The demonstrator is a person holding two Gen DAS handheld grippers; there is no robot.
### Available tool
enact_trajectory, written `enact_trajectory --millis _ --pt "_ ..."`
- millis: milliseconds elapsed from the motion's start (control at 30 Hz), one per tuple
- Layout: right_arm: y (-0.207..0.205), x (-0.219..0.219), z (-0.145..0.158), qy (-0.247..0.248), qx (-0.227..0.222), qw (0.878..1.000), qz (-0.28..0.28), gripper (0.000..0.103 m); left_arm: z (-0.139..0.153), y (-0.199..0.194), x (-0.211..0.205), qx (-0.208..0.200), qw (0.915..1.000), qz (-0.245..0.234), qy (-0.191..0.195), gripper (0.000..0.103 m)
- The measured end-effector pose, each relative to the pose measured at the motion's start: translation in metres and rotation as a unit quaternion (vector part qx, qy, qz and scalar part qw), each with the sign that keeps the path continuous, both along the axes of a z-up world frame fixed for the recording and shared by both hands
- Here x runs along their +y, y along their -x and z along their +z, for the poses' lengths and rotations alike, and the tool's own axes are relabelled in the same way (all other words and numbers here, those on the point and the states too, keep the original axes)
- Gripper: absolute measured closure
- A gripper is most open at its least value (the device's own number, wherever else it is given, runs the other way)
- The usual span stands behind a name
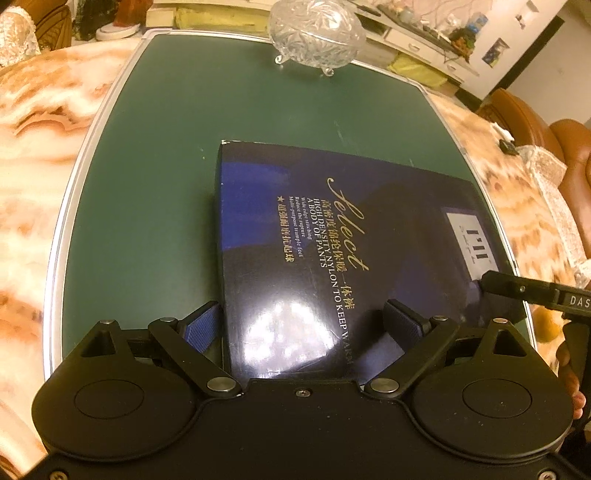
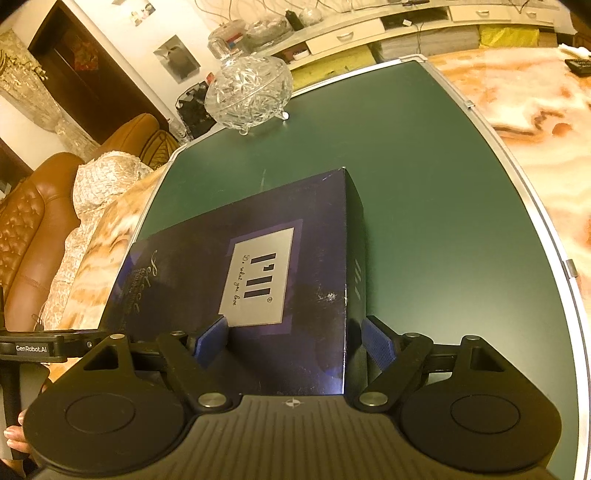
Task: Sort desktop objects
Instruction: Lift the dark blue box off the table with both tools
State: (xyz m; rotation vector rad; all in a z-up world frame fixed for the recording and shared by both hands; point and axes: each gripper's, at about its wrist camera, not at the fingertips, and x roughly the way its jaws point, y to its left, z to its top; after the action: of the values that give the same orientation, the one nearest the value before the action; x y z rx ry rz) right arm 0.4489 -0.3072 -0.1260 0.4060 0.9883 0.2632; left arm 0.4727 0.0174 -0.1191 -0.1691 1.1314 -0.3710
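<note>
The left gripper [image 1: 303, 321], at the bottom of its own view, stands wide, one blue pad [image 1: 201, 326] at the box's left side wall and the other finger lying over the glossy lid. Whether the pads press cannot be told; the spread matches the near corner it straddles. The dark blue box [image 1: 332, 251] fills the lower centre of that frame, its gold lettering running away from the camera.

The right gripper [image 2: 295, 339], at the bottom of its own view, is likewise spread: its right pad [image 2: 378, 341] sits against the box's right side wall and the left pad rests over the lid just below the silver label [image 2: 258, 277]. Firm contact is not confirmed here either.

Judgement: each gripper takes one near corner because the box is broad and flat, and a single gripper would let it swing. The box appears tilted, near edge up, which suggests a shared lift, though its far edge may rest on the green mat [image 1: 147, 184].

The mat lies on the marbled table [image 1: 44, 147], which frames it on both sides. A cut-glass lidded bowl [image 1: 316, 35] stands on the mat's far edge, upper centre, well apart from the box, so the path around the box looks unobstructed.
</note>
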Motion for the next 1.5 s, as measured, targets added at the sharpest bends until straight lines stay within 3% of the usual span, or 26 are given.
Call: enact_trajectory --millis 1500 --pt "0.089 0.016 0.061 0.034 -0.018 0.999 0.013 0.02 0.055 0.096 0.002 -0.024 0.9996 -0.012 -0.012 0.009"
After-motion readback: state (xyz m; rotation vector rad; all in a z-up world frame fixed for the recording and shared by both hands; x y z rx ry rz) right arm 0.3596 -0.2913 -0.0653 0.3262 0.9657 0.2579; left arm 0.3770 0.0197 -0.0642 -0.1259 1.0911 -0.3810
